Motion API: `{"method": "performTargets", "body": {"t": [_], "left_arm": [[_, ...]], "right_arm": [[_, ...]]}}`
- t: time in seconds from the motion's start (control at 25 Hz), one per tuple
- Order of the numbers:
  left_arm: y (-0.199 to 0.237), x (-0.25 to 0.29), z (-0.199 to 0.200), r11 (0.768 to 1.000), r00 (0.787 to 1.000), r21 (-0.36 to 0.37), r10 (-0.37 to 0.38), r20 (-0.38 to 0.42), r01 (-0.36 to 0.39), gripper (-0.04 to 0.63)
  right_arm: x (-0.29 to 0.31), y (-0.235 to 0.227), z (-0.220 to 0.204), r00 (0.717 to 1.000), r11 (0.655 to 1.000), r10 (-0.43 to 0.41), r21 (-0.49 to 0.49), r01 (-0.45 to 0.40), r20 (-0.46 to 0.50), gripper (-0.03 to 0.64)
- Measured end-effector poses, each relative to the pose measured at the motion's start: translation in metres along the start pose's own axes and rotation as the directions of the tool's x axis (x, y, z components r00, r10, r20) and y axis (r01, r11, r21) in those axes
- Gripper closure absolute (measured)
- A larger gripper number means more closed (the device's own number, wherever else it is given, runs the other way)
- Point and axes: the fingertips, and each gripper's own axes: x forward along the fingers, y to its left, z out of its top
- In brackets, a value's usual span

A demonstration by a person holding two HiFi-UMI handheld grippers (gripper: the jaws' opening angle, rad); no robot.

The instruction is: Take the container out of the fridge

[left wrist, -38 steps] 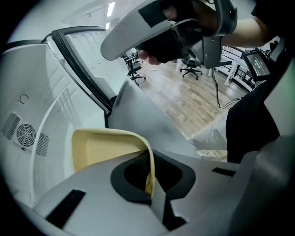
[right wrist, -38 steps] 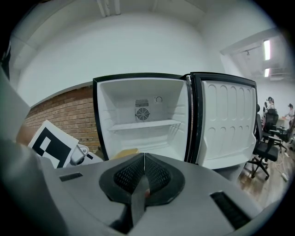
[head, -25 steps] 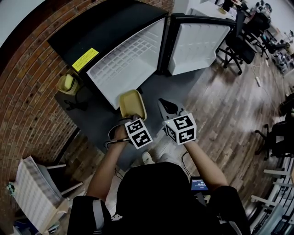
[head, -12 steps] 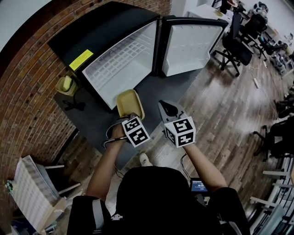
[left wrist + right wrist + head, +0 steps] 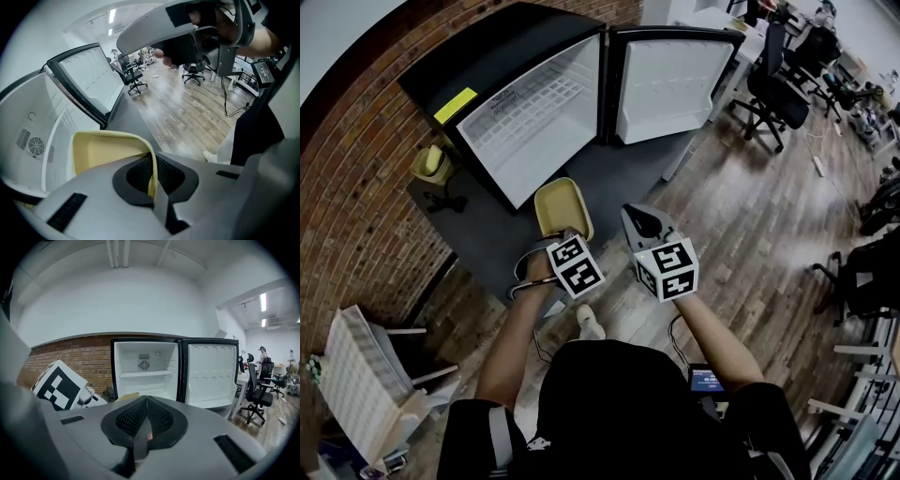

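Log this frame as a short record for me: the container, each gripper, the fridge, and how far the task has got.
container: yellow, open-topped, outside the fridge, held up in front of it
left gripper: shut on the container's rim
right gripper: shut, nothing between its jaws
fridge: door open, nothing visible on its shelf
task stage: container already out
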Motion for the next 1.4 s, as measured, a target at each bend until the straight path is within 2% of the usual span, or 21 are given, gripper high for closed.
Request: {"method": "performTargets", "body": {"t": [0.88,1.24,1.4], "left_arm": [[-0.103,-0.052,0.004,0.998,0.998,0.006,0.056,0.000,-0.056,0.577],[-0.134,-0.064,0.004,0.998,0.998,0.026,0.062,0.002,-0.062,0.577],[-0.144,-0.067,0.003,0.998,0.998,0.004,0.063,0.008,-0.063,0.577]], "right_arm": [[-0.120,0.049,-0.008,0.996,1.000,-0.002,0.000,0.002,0.087,0.577],[-0.147,0.056,-0.013,0.994,1.000,-0.025,0.011,0.024,0.105,0.577],[-0.156,0.056,-0.017,0.994,0.999,-0.031,0.013,0.029,0.108,0.577]]}}
